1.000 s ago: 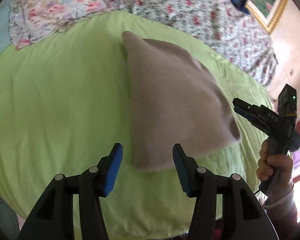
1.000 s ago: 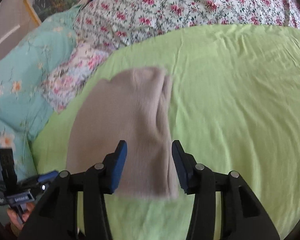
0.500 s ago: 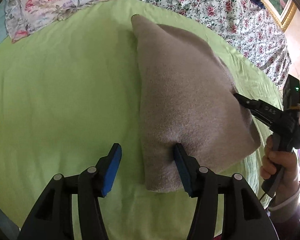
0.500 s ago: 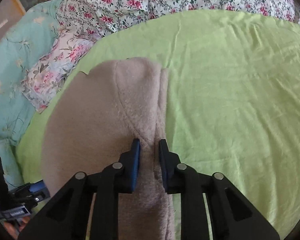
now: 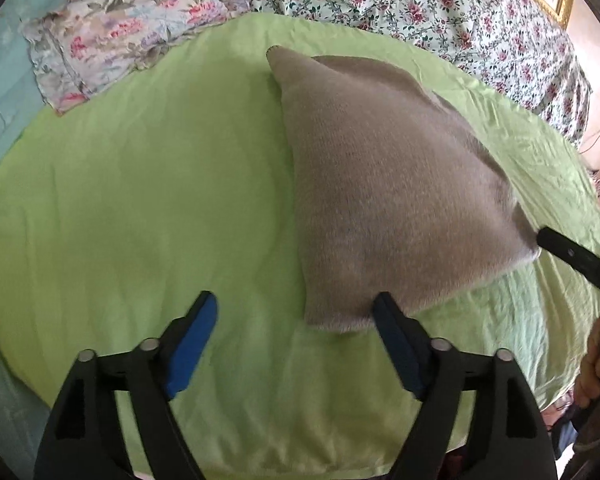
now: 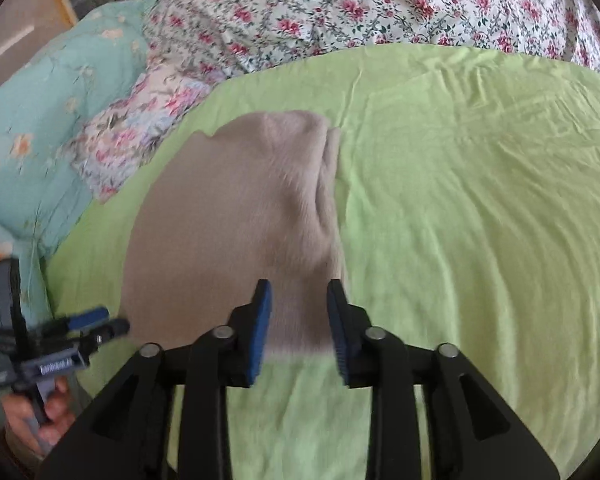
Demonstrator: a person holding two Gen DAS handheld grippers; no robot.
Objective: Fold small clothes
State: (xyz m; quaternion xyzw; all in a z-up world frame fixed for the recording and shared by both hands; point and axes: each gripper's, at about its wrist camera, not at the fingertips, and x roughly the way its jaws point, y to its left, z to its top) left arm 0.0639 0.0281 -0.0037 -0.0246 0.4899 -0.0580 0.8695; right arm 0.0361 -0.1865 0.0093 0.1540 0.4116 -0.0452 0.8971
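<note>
Left gripper (image 5: pixel 294 314): jaws spread wide, blue-padded fingers (image 5: pixel 192 340) parted and pointing forward, black linkage arms splayed below; seen from the right wrist view (image 6: pixel 100 322) as a blurred tool low at the left edge, gripped at its handle by the left hand (image 6: pixel 36 412).

Right gripper (image 6: pixel 298 300): jaws parted by a moderate gap, narrower than the left pair, blue pads (image 6: pixel 260 320) facing each other, fingers directed forward and level. Seen from the left wrist view only as one black finger (image 5: pixel 572 254) entering from the right edge, with the right hand (image 5: pixel 598 368) wrapped around the handle beneath, partly cut off by the frame.
</note>
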